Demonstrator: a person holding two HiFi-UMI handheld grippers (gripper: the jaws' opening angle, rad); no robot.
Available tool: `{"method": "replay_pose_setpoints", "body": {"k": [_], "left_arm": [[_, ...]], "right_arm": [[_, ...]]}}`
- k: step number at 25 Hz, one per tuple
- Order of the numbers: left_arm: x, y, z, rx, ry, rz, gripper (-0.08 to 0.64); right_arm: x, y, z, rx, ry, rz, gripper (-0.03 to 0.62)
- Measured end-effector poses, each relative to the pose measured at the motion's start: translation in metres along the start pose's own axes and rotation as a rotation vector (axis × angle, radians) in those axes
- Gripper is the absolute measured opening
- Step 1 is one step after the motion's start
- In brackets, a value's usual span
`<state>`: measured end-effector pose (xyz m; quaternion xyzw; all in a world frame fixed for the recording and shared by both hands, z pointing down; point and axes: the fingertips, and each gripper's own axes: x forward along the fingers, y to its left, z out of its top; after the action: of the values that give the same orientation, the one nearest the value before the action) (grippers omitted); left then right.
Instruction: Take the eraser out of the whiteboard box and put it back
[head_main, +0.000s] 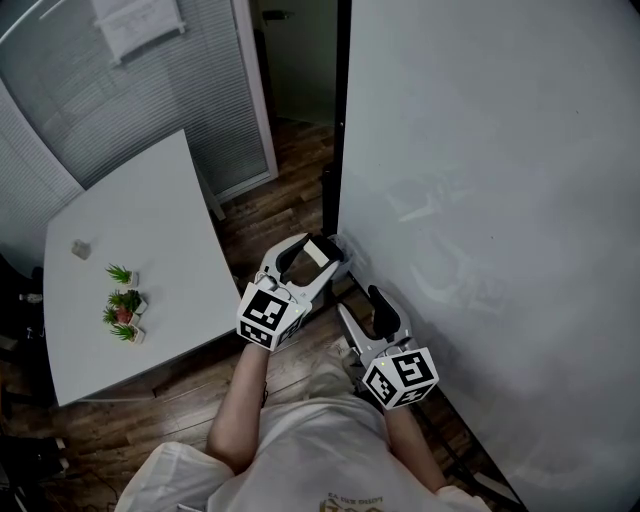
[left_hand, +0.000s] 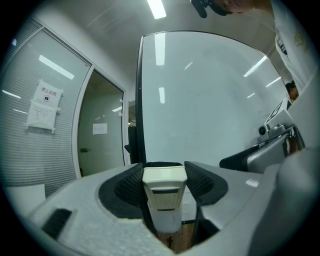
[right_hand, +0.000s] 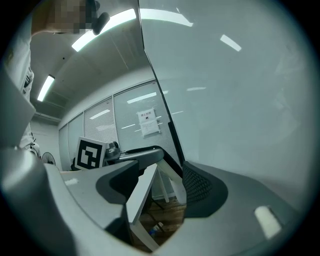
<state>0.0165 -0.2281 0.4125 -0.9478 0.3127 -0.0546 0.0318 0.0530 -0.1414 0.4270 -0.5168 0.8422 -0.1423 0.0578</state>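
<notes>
Being clamped between the pads of the left claw (head_main: 318, 256), the eraser (left_hand: 163, 192) is held; the whiteboard (head_main: 480, 200) is seen just right of the right claw (right_hand: 167, 185), spread wide, empty.

I see the desk (head_main: 160, 220) at frame left, plants (head_main: 124, 305) on it; the whiteboard (head_main: 500, 200) fills the right, the eraser (head_main: 321, 250) between them.
</notes>
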Motion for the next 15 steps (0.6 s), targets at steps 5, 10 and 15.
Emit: {"method": "replay_pose_setpoints", "body": {"k": [5, 10, 15], "left_arm": [[-0.003, -0.001, 0.005, 0.002, -0.008, 0.015, 0.258], [-0.009, -0.001, 0.01, 0.006, -0.023, 0.023, 0.259], [-0.014, 0.0, 0.013, 0.008, -0.036, 0.037, 0.258]], "right_arm": [[-0.003, -0.001, 0.003, -0.012, -0.006, -0.014, 0.272], [-0.004, 0.003, 0.0, -0.027, 0.003, -0.01, 0.272], [-0.006, 0.003, -0.003, -0.028, 0.001, -0.005, 0.272]]}}
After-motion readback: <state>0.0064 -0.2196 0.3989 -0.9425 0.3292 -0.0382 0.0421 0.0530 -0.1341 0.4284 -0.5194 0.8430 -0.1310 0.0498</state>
